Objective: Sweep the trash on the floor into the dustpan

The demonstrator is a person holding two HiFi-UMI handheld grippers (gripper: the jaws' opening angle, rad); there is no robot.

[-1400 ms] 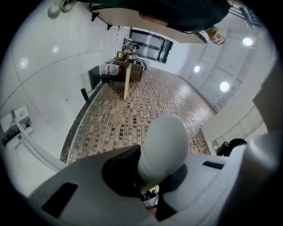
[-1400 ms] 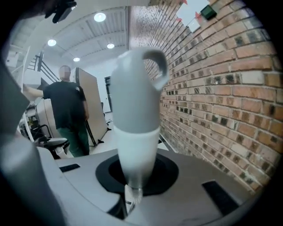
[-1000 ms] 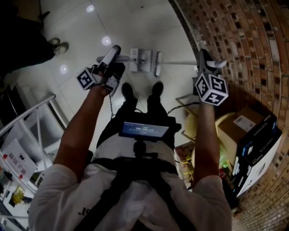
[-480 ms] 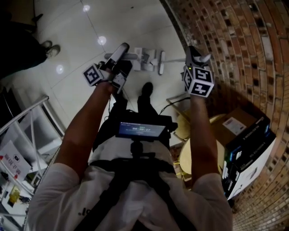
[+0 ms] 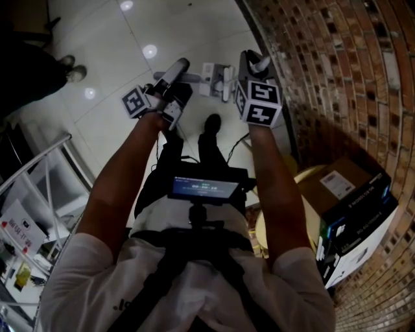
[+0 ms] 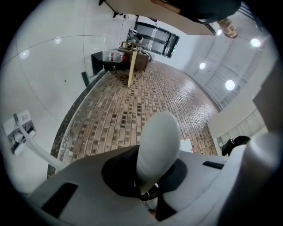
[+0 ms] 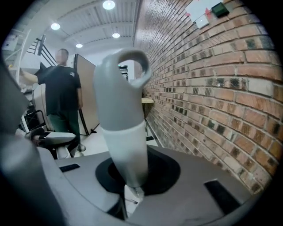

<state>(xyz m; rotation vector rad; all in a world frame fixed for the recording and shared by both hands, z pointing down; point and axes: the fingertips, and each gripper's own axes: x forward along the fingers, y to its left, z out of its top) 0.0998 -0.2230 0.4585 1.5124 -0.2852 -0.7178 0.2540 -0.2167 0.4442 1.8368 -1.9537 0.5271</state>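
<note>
My head view is dim, with glare spots on the glossy floor [image 5: 194,26]. Both gripper views, lit by ceiling lamps [image 7: 108,5], warp toward black rims.

grey looped handle [image 7: 121,110], white rounded handle [image 6: 157,145]

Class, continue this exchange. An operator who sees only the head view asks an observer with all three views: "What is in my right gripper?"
Observer: The right gripper is shut on a grey handle whose end forms an open loop.
Operator: And my left?
Observer: The left gripper is shut on a white handle with a plain rounded end.
Operator: Anyone ahead of the right one?
Observer: Yes, a person in a dark shirt stands beside a tall panel.
</note>
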